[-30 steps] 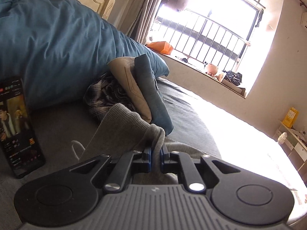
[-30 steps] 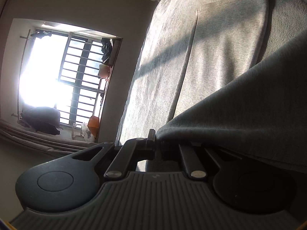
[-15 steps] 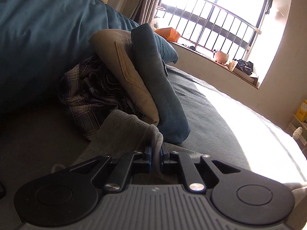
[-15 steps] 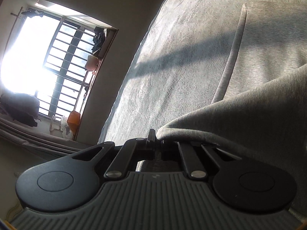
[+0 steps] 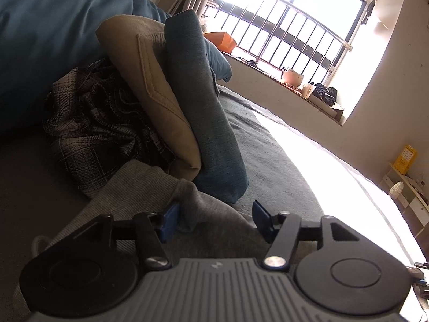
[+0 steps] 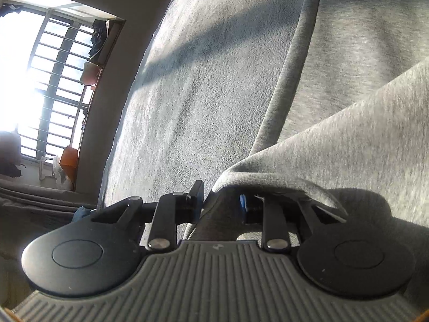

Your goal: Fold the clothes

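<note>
Left gripper point(image 5: 214, 216) is opening, its blue pads apart with a raised fold of the grey sweatshirt point(image 5: 150, 185) loose between them. Right gripper point(image 6: 221, 201) is opening too, the sweatshirt's point(image 6: 348, 139) folded edge draped over its right finger, unpinched. That sweatshirt lies on the bed point(image 5: 268, 161), just beside a plaid shirt point(image 5: 93, 134), a tan folded garment point(image 5: 158, 94) and a blue folded garment point(image 5: 211, 123).

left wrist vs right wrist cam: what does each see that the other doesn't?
Left wrist only: left gripper opening, grey garment loose between its jaws; plaid shirt, tan and teal folded clothes.

Right wrist only: right gripper opening, garment's edge draped over it; the folded layer beneath.

Both: grey garment, barred window, bed.
</note>
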